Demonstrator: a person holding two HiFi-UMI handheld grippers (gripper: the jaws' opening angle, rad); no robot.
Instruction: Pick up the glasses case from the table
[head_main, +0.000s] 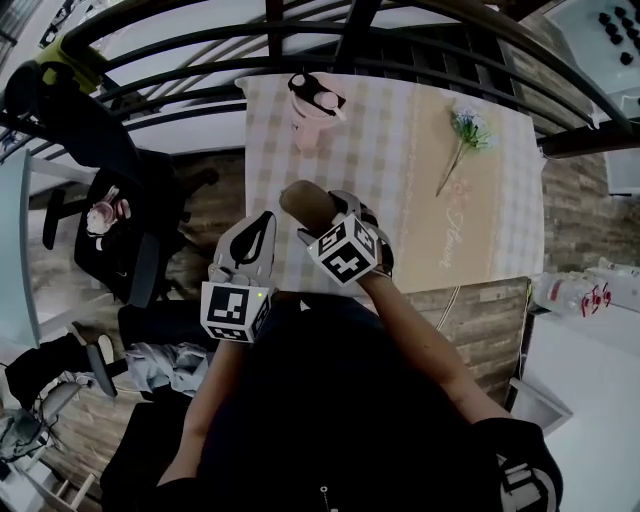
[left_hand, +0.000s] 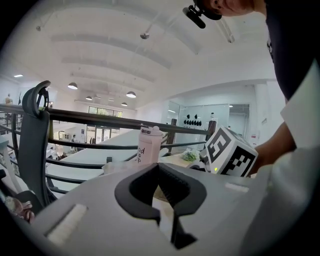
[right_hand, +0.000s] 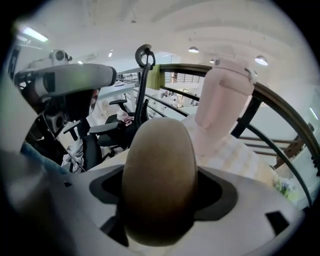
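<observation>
The brown oval glasses case is held lifted above the near edge of the checked table. My right gripper is shut on it, a jaw on each long side, and the case's far end sticks out past the jaws. My left gripper hangs off the table's left front corner, jaws close together with nothing between them. In the left gripper view the right gripper's marker cube shows to the right.
A pink bottle stands at the table's far edge. A small flower sprig lies at the right. A dark railing runs behind the table. An office chair stands left.
</observation>
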